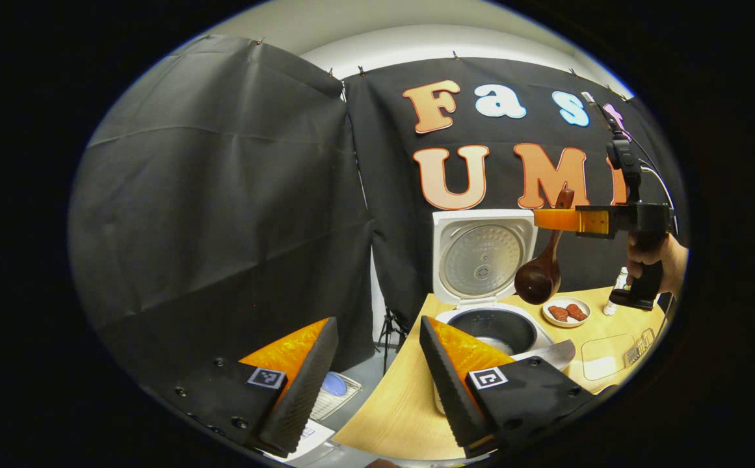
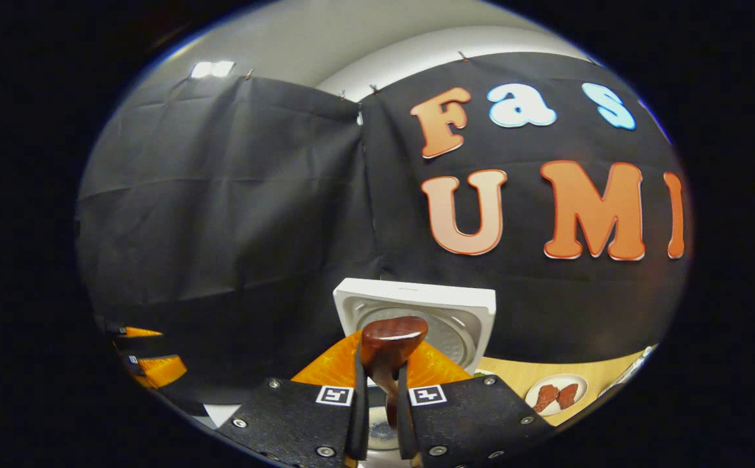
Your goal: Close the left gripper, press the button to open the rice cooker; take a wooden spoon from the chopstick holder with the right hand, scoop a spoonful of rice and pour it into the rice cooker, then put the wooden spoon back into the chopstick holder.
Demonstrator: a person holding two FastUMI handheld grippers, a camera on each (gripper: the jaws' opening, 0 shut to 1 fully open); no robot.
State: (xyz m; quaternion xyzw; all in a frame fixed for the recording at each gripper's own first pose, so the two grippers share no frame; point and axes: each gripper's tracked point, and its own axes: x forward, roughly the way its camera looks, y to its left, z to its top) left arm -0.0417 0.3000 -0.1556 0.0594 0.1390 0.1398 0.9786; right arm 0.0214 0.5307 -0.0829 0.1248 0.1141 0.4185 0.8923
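Hanging bowl-down above the open cooker (image 1: pixel 491 325), a wooden spoon (image 1: pixel 540 276) is clamped by its handle between the fingers of the right gripper (image 1: pixel 562 220), held aloft by a hand (image 1: pixel 657 257) over the bench (image 1: pixel 403 403). The right gripper view shows the same grip from behind: both fingers press on the spoon (image 2: pixel 387 354), whose handle end juts up between them, with the cooker's raised white lid (image 2: pixel 416 312) just beyond. In the left gripper view, the left gripper (image 1: pixel 377 383) hangs at the bench's near-left edge with its jaws spread wide and nothing between them. The cooker stands toward the back of the bench, lid (image 1: pixel 481 257) upright against the booth wall, inner pot exposed. A small plate (image 1: pixel 566 312) with two reddish-brown pieces sits just right of the cooker; a small bottle (image 1: pixel 614 292) stands farther right, near the hand. A clear container (image 1: pixel 605 357) lies toward the bench's right edge. Whether the spoon carries rice cannot be told.
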